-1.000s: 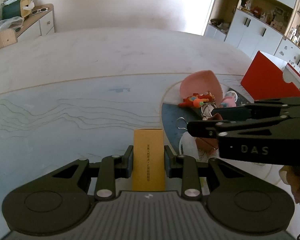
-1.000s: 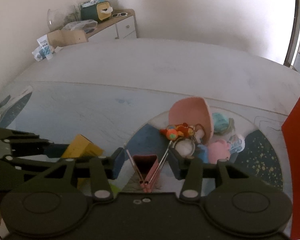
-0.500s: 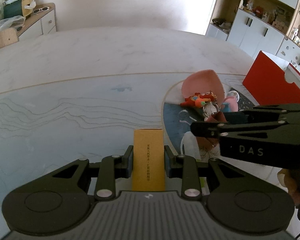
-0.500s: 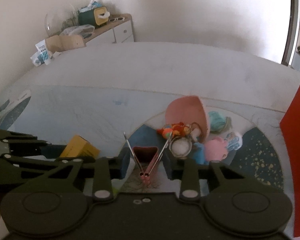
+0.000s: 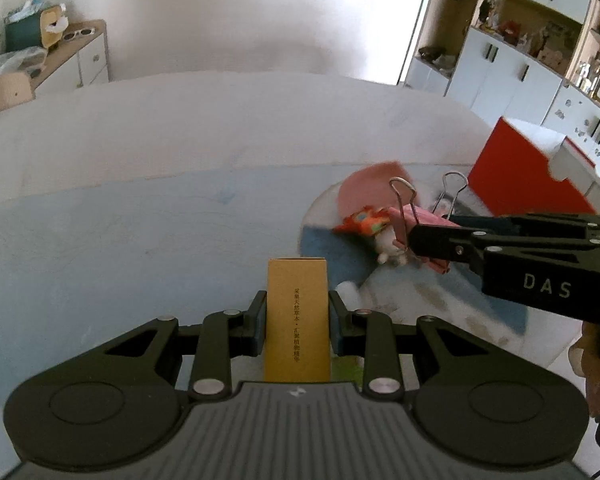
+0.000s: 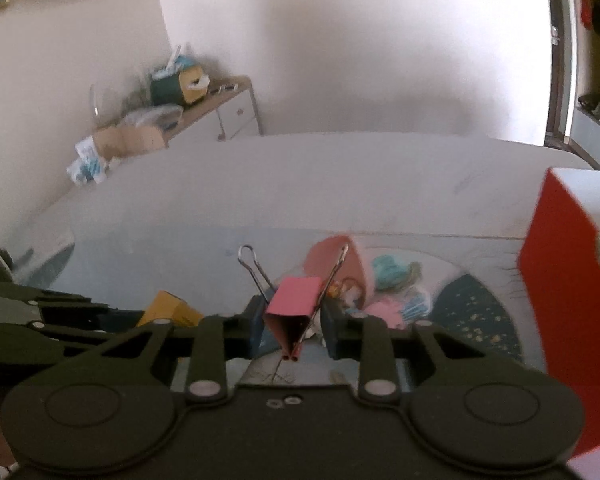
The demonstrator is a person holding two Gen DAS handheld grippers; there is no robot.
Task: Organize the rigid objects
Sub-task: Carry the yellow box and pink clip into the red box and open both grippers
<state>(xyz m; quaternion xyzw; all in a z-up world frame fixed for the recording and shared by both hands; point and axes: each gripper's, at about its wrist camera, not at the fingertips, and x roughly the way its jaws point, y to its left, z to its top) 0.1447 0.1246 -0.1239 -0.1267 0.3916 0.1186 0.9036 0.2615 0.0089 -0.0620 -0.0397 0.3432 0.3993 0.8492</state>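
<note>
- Left wrist view: aimed forward and downward, close, left of the pink bowl (image 5: pixel 374 192).
- Right wrist view: aimed forward and downward, close before the pink bowl (image 6: pixel 332 260).
- Bowl shared.

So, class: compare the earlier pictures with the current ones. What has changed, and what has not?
The right gripper has just been closing its jaws on the pink binder clip and has lifted it off the pile of toys; the clip now hangs clear above them. The left gripper stayed put, still clamped on the yellow box. The red bin has not moved.
</note>
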